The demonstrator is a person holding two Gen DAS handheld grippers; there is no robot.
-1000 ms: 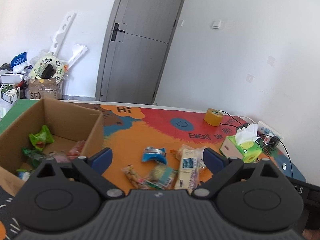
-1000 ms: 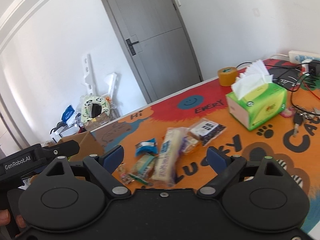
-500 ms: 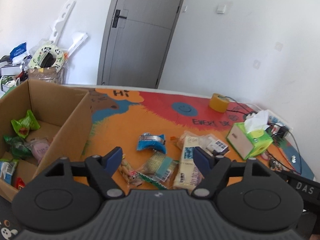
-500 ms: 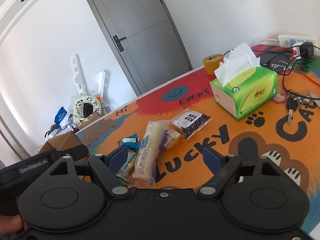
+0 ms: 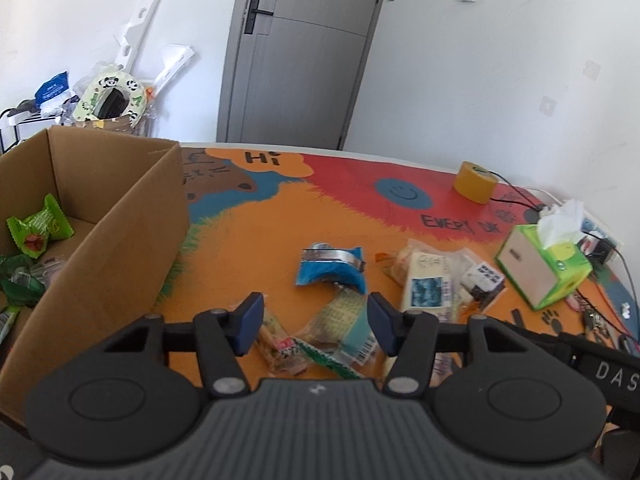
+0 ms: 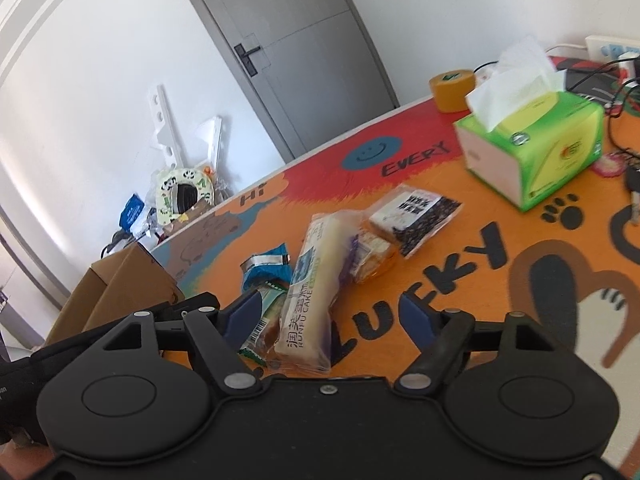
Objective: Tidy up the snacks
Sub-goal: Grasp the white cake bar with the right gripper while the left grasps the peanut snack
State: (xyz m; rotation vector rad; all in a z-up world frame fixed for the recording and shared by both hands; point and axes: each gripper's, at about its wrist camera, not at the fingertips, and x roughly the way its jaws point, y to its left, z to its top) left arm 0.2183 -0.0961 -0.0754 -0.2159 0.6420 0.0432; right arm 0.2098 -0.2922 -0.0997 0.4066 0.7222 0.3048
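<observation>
Several snack packets lie loose on the orange mat. A blue packet (image 5: 331, 267) sits mid-table, a long cake packet (image 5: 426, 286) and a black-and-white packet (image 5: 482, 283) to its right. My left gripper (image 5: 315, 326) is open and empty just above a green-striped packet (image 5: 344, 326) and a small nut packet (image 5: 278, 344). My right gripper (image 6: 330, 316) is open and empty over the near end of the long cake packet (image 6: 316, 288). The cardboard box (image 5: 116, 232) at left holds green snack packets (image 5: 38, 228).
A green tissue box (image 5: 544, 268) stands at the right, a yellow tape roll (image 5: 476, 182) behind it, with cables, keys and a power strip (image 6: 612, 46) near the right edge. Clutter and a grey door (image 5: 296, 52) lie beyond the table.
Both grippers have moved forward and lower toward the snack pile, which now looks closer. The left view has swung right, away from the box. Both stay open.
</observation>
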